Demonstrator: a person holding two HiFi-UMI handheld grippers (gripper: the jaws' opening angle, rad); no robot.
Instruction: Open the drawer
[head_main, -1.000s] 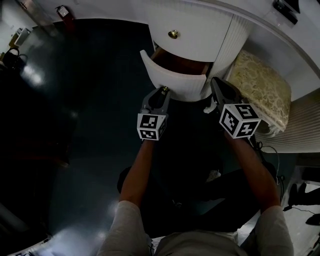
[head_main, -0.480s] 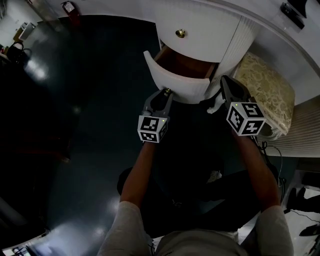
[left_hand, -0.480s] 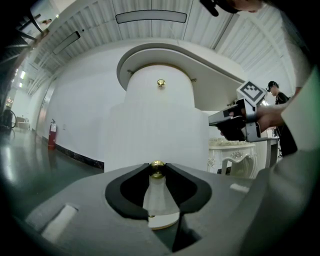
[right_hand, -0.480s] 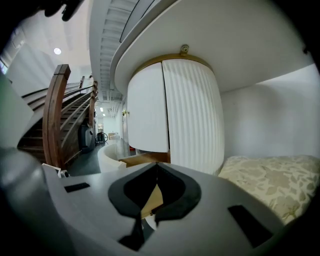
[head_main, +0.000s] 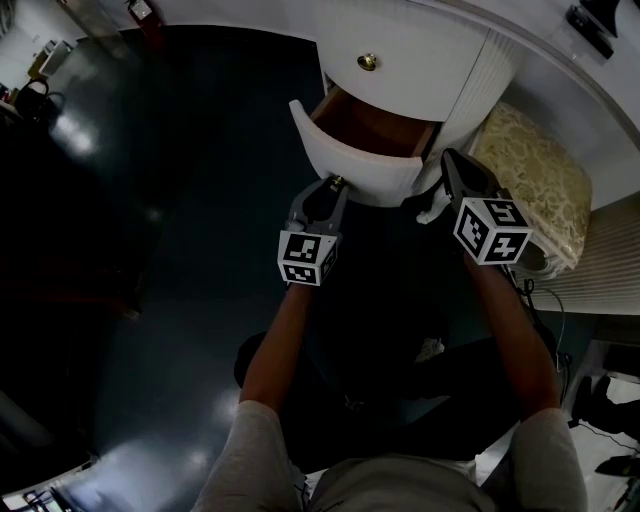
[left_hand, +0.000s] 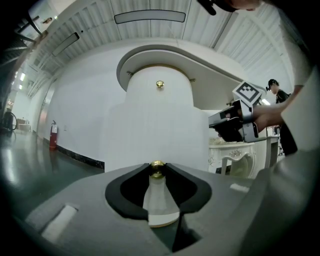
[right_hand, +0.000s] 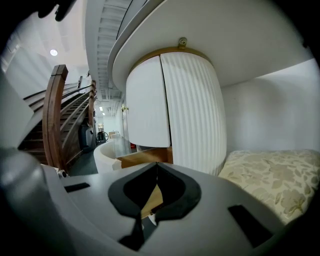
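The white curved cabinet (head_main: 430, 60) has an upper drawer with a brass knob (head_main: 368, 62) and a lower drawer (head_main: 355, 168) pulled partly out, its brown inside (head_main: 378, 125) showing. My left gripper (head_main: 333, 184) is shut on the lower drawer's brass knob (left_hand: 157, 169), which sits pinched at the jaw tips in the left gripper view. My right gripper (head_main: 447, 160) hangs beside the cabinet's ribbed right side (right_hand: 192, 110), shut with nothing between its jaws (right_hand: 157, 166). From there the open drawer (right_hand: 111, 152) shows at the left.
A cream floral-cushioned stool (head_main: 530, 175) stands right of the cabinet, close under my right gripper. Dark glossy floor (head_main: 180, 200) spreads to the left. A wooden staircase (right_hand: 52, 120) rises further left, and a red extinguisher (left_hand: 52, 135) stands by the wall.
The lower drawer has come a little farther out of the cabinet with my left gripper holding its knob. My right gripper has shifted slightly right.
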